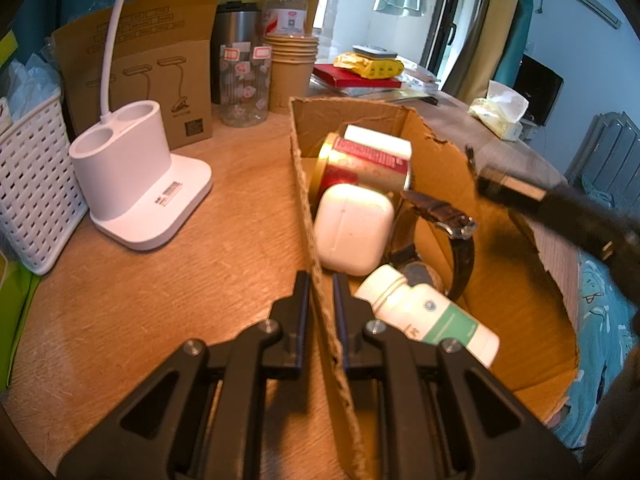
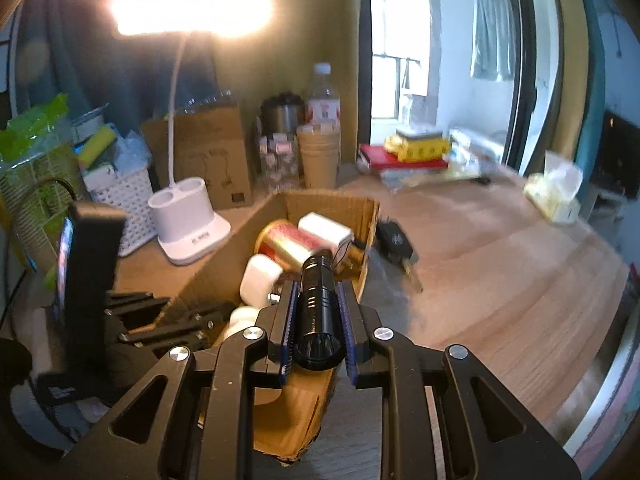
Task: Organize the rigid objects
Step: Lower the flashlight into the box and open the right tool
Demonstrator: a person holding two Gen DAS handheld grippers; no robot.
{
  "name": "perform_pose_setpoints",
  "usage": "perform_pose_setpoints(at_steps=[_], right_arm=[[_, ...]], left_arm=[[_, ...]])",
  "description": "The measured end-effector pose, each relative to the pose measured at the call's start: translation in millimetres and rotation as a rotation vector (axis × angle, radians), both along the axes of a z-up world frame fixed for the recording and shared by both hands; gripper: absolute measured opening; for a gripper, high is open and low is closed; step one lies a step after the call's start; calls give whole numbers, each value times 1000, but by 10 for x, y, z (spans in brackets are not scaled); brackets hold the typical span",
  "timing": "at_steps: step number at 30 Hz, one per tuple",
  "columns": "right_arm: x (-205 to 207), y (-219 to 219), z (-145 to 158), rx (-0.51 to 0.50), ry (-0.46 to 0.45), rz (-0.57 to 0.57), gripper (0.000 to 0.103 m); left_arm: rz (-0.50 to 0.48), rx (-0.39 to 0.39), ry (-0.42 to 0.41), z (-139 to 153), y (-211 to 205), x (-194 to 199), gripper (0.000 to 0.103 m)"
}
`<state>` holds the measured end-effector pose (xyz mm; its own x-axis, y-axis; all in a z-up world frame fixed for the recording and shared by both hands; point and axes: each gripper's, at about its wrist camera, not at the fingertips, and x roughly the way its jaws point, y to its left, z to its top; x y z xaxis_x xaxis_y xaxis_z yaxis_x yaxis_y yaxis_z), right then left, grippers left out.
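Observation:
An open cardboard box point(image 1: 492, 264) lies on the wooden table. In it are a red and gold tin point(image 1: 364, 168), a small white box point(image 1: 378, 142), a white earbud case point(image 1: 354, 228), a dark-strapped watch point(image 1: 448, 228) and a white pill bottle point(image 1: 428, 314). My left gripper point(image 1: 321, 280) is shut on the box's left wall point(image 1: 304, 184). My right gripper point(image 2: 318, 288) is shut on a black flashlight point(image 2: 318, 308), held over the box's point(image 2: 332, 204) near end. The right gripper also shows at the right of the left wrist view point(image 1: 568, 212). A black car key point(image 2: 398, 246) lies right of the box.
A white lamp base point(image 1: 140, 188), a white basket point(image 1: 32, 188), a brown carton point(image 1: 160, 76), a floral jar point(image 1: 244, 84), paper cups point(image 1: 290, 72) and a water bottle point(image 1: 286, 4) stand behind. Books point(image 2: 404, 156) and a tissue pack point(image 2: 554, 192) lie far right.

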<state>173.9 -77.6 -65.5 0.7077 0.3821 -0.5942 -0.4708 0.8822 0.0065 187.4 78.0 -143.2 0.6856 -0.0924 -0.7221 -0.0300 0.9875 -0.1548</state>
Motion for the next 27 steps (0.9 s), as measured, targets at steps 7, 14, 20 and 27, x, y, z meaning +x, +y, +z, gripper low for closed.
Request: perform_pose_setpoints(at_steps=[7,14,20,27], right_arm=[[0,78,-226,-64,24,-17,22],[-39,109,-270,-93,30,-12,22],[-57,104,-279,-75,51,-6,23],[-131,18,-215,-37,56,11,25]], left_arm=[[-1,1,0,1,-4,-1,13],[-1,2,-1,3,-7,5,13],[-1,2,-1,2,-3,11,13],[-1,2,-2,2,-5,8,13]])
